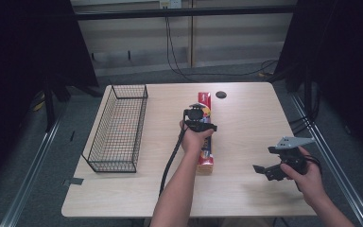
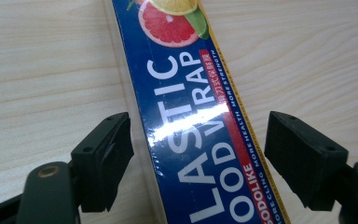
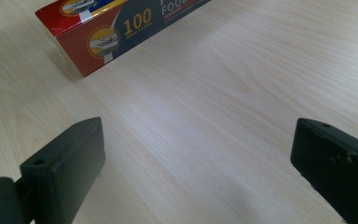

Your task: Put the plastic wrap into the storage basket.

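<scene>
A long box of plastic food wrap, blue on top with red ends, lies lengthwise down the middle of the table. My left gripper points down over its middle. In the left gripper view the box runs between the two black pads, with a narrow gap on each side, so the gripper stands open around it. My right gripper hovers low at the right front, open, with bare wood between its jaws. The red near end of the box lies beyond it.
A black wire basket stands on the left side of the wooden table. A small round black disc lies near the far edge, right of the box's far end. Cables hang behind the table.
</scene>
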